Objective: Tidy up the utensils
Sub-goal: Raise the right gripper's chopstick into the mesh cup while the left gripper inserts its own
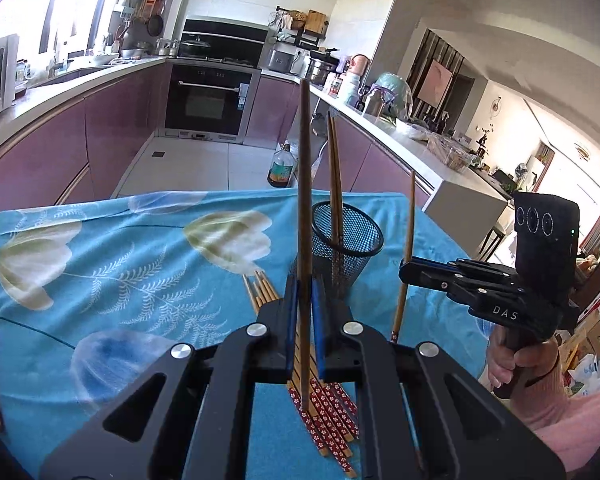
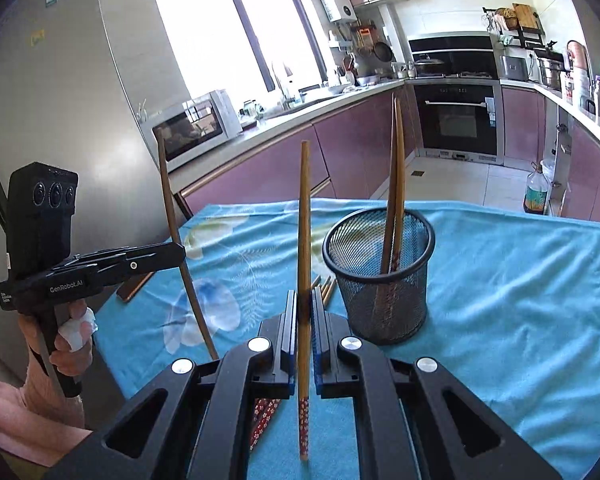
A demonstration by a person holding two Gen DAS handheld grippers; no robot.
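My left gripper (image 1: 304, 292) is shut on one wooden chopstick (image 1: 305, 184), held upright just left of the black mesh cup (image 1: 350, 248). My right gripper (image 2: 304, 308) is shut on another chopstick (image 2: 305, 240), upright and left of the mesh cup (image 2: 380, 280). Two chopsticks (image 2: 394, 184) stand in the cup. A pile of loose chopsticks (image 1: 328, 408) with red flowered ends lies on the blue cloth under my grippers. The right gripper also shows in the left wrist view (image 1: 408, 272), the left gripper in the right wrist view (image 2: 178, 254).
The table has a blue floral cloth (image 2: 520, 280). A dark flat object (image 2: 134, 288) lies at the table's left edge. Purple kitchen cabinets, an oven (image 1: 208, 104) and a bottle on the floor (image 1: 282, 168) are beyond the table.
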